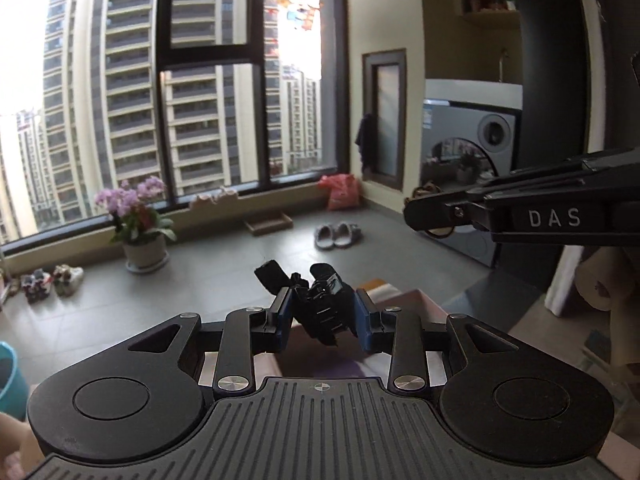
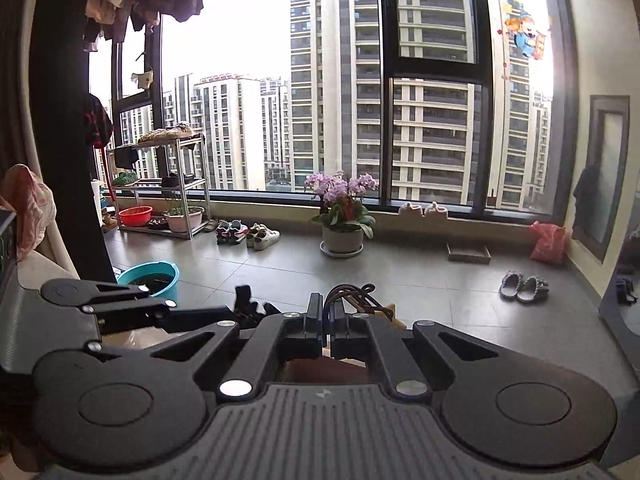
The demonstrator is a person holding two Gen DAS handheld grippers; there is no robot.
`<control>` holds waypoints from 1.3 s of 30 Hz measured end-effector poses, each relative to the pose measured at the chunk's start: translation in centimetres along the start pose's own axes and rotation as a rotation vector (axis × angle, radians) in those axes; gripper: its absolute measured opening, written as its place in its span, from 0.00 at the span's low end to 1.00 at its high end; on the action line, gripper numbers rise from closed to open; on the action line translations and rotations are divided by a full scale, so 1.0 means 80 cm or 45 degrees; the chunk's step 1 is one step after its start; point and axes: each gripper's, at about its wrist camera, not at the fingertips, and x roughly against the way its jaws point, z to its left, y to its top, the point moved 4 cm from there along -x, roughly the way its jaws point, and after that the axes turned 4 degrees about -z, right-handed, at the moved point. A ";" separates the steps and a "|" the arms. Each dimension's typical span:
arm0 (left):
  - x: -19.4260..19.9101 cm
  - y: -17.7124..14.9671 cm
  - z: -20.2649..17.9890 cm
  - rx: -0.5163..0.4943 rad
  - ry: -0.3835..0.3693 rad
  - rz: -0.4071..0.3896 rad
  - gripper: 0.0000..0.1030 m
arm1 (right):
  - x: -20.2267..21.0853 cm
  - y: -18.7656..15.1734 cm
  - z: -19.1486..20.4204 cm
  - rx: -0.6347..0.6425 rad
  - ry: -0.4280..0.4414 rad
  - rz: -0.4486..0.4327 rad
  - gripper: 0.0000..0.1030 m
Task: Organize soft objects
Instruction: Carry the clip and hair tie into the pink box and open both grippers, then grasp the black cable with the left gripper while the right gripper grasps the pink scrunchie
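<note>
Soft black fabric (image 1: pixel 320 304), bunched and strapped, sits pinched between the blue pads of my left gripper (image 1: pixel 323 314), held up in the air in front of the big window (image 1: pixel 132 92). I use that window as my landmark.

Largest first: the window fills the far wall, with tower blocks outside and a cartoon sticker (image 2: pixel 526 38) on its right pane. Right of the window stands one washing machine (image 1: pixel 472 184). Left of the window stands one metal shoe rack (image 2: pixel 168 184), its shelves holding shoes, a red basin (image 2: pixel 136 216) and a potted plant. Nearer me than the rack, one turquoise basin (image 2: pixel 150 278) holds dark contents that I cannot identify.

Below the window, one pot (image 2: pixel 343 240) holds pink orchids (image 2: pixel 340 188). One shallow tray (image 2: pixel 469 253) lies right of the pot, and one red plastic bag (image 2: pixel 549 242) sits at the window's right corner.

Footwear: one grey pair of slippers (image 2: pixel 523 287) on the floor, one pale pair (image 2: pixel 424 210) on the window sill, and two pairs of sneakers (image 2: pixel 248 234) left of the orchid pot.

My right gripper (image 2: pixel 327 320) is pressed nearly together on thin brown cords (image 2: pixel 352 294). Its side reads "DAS" (image 1: pixel 554 218).
</note>
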 end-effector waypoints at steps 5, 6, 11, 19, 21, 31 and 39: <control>-0.059 -0.045 -0.028 -0.049 -0.127 0.198 0.36 | -0.025 -0.034 -0.034 -0.128 0.045 0.128 0.03; -0.069 -0.054 -0.030 -0.045 -0.139 0.238 0.36 | -0.032 -0.041 -0.040 -0.144 0.045 0.156 0.03; -0.097 -0.089 -0.025 -0.026 -0.145 0.400 0.37 | -0.070 -0.073 -0.058 -0.220 0.062 0.299 0.03; -0.071 -0.091 -0.015 -0.112 -0.070 0.392 0.40 | -0.140 -0.126 -0.051 -0.326 0.122 0.596 0.04; -0.063 -0.088 -0.011 -0.115 -0.053 0.350 0.40 | -0.148 -0.133 -0.050 -0.335 0.100 0.636 0.04; -0.027 -0.054 0.046 0.208 -0.050 0.095 0.37 | -0.104 -0.086 -0.048 -0.299 0.043 0.497 0.70; 0.030 -0.083 0.070 0.211 0.059 0.034 0.37 | -0.061 -0.038 -0.004 -0.057 -0.023 0.284 0.71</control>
